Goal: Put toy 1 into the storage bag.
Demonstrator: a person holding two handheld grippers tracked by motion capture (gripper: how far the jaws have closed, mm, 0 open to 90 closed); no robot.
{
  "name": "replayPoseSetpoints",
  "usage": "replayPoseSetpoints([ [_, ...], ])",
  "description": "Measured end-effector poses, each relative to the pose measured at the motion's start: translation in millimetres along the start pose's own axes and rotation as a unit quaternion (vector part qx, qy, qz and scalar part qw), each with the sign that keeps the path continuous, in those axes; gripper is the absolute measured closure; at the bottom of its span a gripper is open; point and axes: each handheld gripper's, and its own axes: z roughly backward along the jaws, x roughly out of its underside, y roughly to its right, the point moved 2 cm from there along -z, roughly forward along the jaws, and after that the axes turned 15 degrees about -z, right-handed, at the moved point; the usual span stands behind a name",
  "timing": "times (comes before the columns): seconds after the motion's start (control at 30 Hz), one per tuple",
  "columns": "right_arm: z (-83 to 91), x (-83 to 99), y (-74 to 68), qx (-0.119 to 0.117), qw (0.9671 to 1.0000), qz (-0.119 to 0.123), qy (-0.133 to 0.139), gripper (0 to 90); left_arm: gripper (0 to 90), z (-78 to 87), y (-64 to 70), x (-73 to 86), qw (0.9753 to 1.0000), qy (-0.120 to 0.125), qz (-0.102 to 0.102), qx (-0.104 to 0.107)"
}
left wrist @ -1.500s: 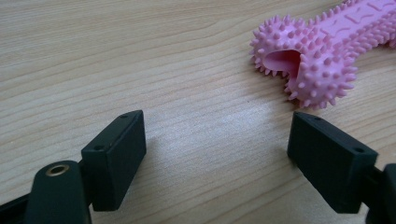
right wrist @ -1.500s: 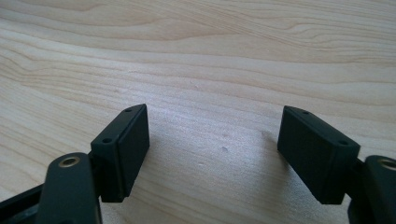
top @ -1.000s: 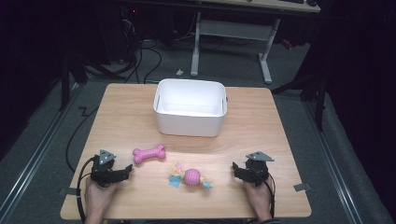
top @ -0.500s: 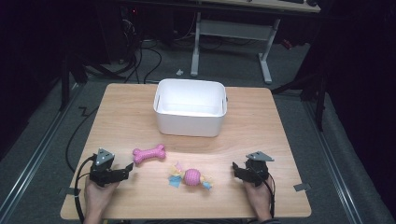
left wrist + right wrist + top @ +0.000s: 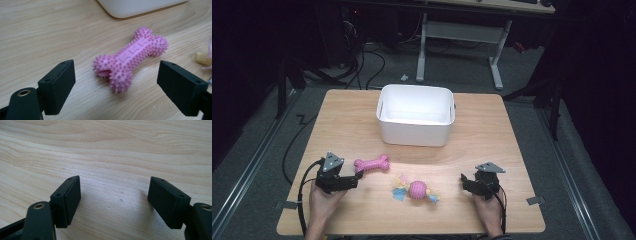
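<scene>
Work in hand: left gripper (image 5: 358, 175) lined up on the pink bone toy (image 5: 130, 58); I judge a pick-up is about to begin.
Bone position: flat on the bench (image 5: 347, 125), near-left part, just ahead of the left gripper's jaws and well short of the white bin (image 5: 416, 114). In the left gripper view it lies slantwise, its near knob between the two jaws but not touching either.
Left jaws: spread wide, nothing held.
Right jaws: right gripper (image 5: 464, 181) also spread wide, over bare wood near the bench's right front; holding nothing.
Other item: a pink ball with rope tails (image 5: 417, 189) lies between the two grippers, apart from the bone.
Handling, bone: looks like soft rubber covered in small spikes; probably light, gives a little under pressure, and the spikes should stop it sliding.
Where to grip: the narrow middle shaft, jaws closing across it. The knobbed ends are wider and rounded, so a pinch there may squirt the toy out.
Risk: slanted lie means the jaws may need turning to square up.
</scene>
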Motion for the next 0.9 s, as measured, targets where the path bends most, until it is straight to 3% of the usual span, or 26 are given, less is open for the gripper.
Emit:
replayPoseSetpoints([
  [0.17,0.0,0.0,0.0,0.000,1.0000,0.000,0.000,26.9,15.7,-6.7,2.2,-9.3,0.9998,-0.003,-0.013,0.017],
  [0.37,0.1,0.1,-0.2,-0.001,1.0000,0.001,0.000,27.0,17.0,-16.5,2.5,-21.2,0.9984,-0.025,-0.037,0.034],
  [0.67,0.1,0.1,-0.3,-0.002,1.0000,0.002,-0.001,26.9,19.3,-29.5,0.7,-38.0,0.9945,-0.046,-0.075,0.057],
  [0.9,0.0,0.1,-0.3,-0.003,1.0000,0.002,0.000,26.9,20.2,-38.9,-1.2,-43.0,0.9927,-0.057,-0.086,0.063],
])
